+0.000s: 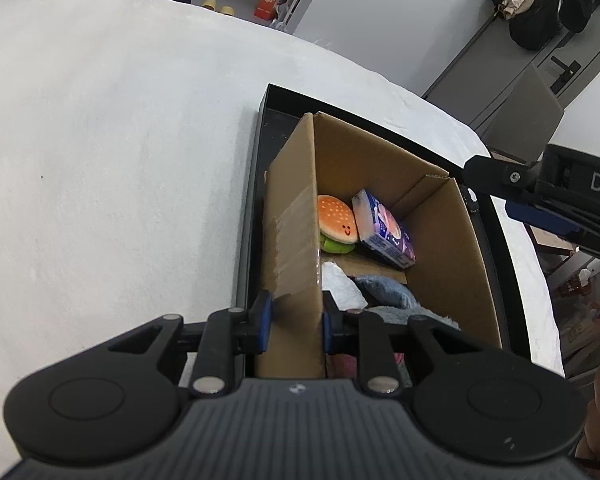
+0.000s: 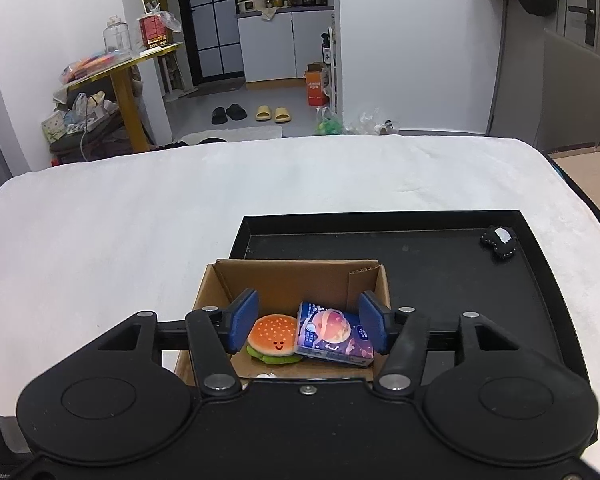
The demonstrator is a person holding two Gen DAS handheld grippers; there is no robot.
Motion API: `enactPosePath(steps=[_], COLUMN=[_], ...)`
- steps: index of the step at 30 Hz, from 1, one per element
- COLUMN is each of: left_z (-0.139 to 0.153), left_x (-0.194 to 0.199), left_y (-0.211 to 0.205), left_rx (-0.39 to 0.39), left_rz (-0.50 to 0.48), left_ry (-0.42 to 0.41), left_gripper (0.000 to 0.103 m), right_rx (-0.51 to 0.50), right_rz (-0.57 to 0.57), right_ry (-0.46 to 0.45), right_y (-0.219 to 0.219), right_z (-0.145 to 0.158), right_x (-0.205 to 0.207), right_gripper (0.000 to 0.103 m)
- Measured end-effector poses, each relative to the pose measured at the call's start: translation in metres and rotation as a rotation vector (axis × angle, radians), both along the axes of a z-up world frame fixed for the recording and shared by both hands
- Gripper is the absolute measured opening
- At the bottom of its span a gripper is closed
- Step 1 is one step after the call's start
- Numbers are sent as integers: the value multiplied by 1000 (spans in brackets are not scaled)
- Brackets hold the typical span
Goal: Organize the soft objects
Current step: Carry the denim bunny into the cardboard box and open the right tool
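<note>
A cardboard box (image 1: 440,236) stands in a black tray (image 1: 252,184) on the white bed. Inside lie a burger plush (image 1: 337,218), a blue tissue pack (image 1: 384,229), a white item (image 1: 342,286) and blue-grey cloth (image 1: 388,294). My left gripper (image 1: 294,320) straddles the box's left wall (image 1: 296,232), its blue pads on either side of it. My right gripper (image 2: 306,326) is open and empty above the box (image 2: 296,280), over the burger plush (image 2: 274,336) and tissue pack (image 2: 334,334). It also shows at the right edge of the left wrist view (image 1: 548,200).
A small black plush (image 2: 500,240) lies in the tray's (image 2: 440,256) far right corner. The white bed cover (image 2: 140,220) spreads left and beyond. Past the bed are a floor with slippers (image 2: 272,113), a yellow table (image 2: 120,80) and a grey door (image 2: 580,40).
</note>
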State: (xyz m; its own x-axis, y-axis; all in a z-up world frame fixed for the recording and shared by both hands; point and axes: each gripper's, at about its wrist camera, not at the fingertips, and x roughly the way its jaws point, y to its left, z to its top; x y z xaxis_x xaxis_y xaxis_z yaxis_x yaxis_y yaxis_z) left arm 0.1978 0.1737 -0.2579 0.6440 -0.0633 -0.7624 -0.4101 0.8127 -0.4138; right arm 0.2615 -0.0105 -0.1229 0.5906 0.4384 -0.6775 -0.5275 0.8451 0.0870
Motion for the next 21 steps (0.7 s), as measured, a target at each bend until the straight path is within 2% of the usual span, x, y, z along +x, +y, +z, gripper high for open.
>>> enactPosePath(steps=[13,21], left_z=[-1,1], left_x=[-5,-5], left_y=[5,5], left_rx=[-27,-17], left_rz=[-2,-4], left_ry=[-9,-10], left_gripper=[23,25], right_rx=[-25,-23], right_rz=[0,-9], right_ry=[0,1], right_y=[2,-3], right_z=[-4,-4], right_x=[-6,-6], right_gripper=[67,71])
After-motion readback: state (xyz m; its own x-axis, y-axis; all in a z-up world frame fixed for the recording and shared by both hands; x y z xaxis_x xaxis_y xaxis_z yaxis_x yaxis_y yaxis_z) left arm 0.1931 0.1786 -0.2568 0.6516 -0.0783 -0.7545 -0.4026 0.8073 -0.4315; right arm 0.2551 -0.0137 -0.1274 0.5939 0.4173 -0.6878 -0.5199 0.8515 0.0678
